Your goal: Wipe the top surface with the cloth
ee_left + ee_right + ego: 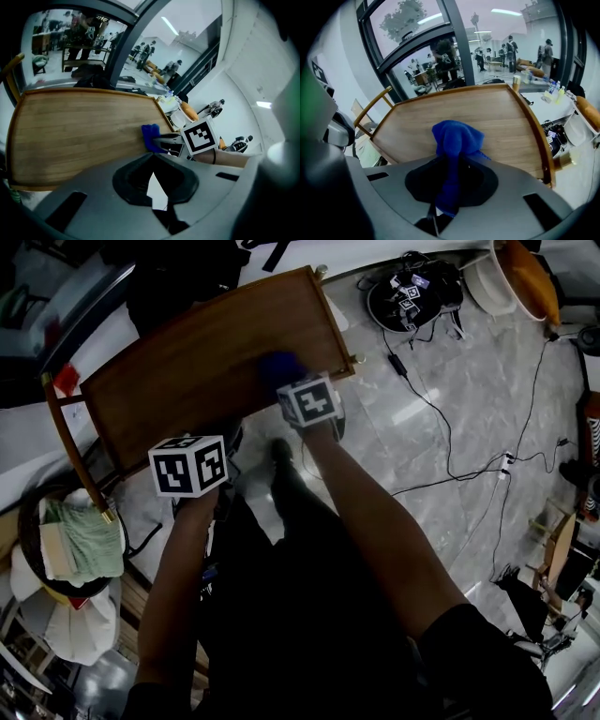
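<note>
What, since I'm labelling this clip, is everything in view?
table top: one, brown wood, centre.
cloth: one, blue, on the table top's near right part, in the right gripper.
folded towels: a few, green and cream, in a basket at lower left.
tub: one, white, top right.
floor: grey stone, with black cables.
left gripper: one, grey, empty, at the table top's near edge.
right gripper: one, grey, shut on the cloth.
arms: two, bottom centre.

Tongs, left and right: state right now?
Left tongs: closed, nothing between them.
Right tongs: closed on the crumpled blue cloth.
</note>
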Tool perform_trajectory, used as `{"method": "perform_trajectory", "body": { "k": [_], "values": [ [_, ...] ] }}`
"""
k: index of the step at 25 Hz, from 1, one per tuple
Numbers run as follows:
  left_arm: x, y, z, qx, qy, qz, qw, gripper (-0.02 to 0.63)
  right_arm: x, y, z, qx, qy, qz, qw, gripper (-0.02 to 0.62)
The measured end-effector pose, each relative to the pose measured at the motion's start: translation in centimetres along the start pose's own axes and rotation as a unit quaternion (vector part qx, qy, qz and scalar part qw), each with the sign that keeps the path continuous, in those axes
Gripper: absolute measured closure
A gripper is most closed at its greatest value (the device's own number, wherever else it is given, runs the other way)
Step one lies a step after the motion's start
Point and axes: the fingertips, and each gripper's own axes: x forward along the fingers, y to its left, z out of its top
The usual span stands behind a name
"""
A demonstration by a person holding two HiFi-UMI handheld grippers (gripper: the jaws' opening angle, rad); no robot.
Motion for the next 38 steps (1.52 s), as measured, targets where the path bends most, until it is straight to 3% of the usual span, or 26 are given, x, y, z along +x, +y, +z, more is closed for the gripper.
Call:
{"method": "perform_trajectory", "body": {
  "k": [8,20,23,26,31,34,38],
  "values": [
    [1.3,-2.0,0.0,0.001,-0.002,0.007,1.0,0.595,-2.6,-7.3,-0.1,0.022,-0.022,-0.044,0.999,0.534],
    [-2.6,0.7,-1.1,-0.035,-0.037,0.046,0.9976,0.595,-3.8,-9.7,-0.2,0.043,-0.023,-0.074,0.996,0.534],
    [-4.5,2.0,-1.0,-0.053,-0.058,0.05,0.9957,0.595,-4.9,-8.1,1.5,-0.008,-0.057,-0.06,0.997,0.534],
    [-7.0,2.2,1.1,-0.055,-0.105,0.028,0.9926,0.595,-7.1,-3.9,5.4,-0.043,-0.12,0.008,0.992,0.534],
    [-13.1,0.2,6.3,0.001,-0.214,-0.003,0.9768,0.595,-14.1,5.6,13.0,-0.087,-0.241,0.132,0.958,0.534],
    [-17.4,-2.3,8.9,0.041,-0.277,-0.016,0.9598,0.595,-19.4,10.4,16.3,-0.098,-0.3,0.197,0.928,0.534],
    [-23.1,-6.4,11.0,0.107,-0.344,-0.018,0.9328,0.595,-26.0,14.3,19.7,-0.114,-0.375,0.246,0.887,0.532]
  ]
}}
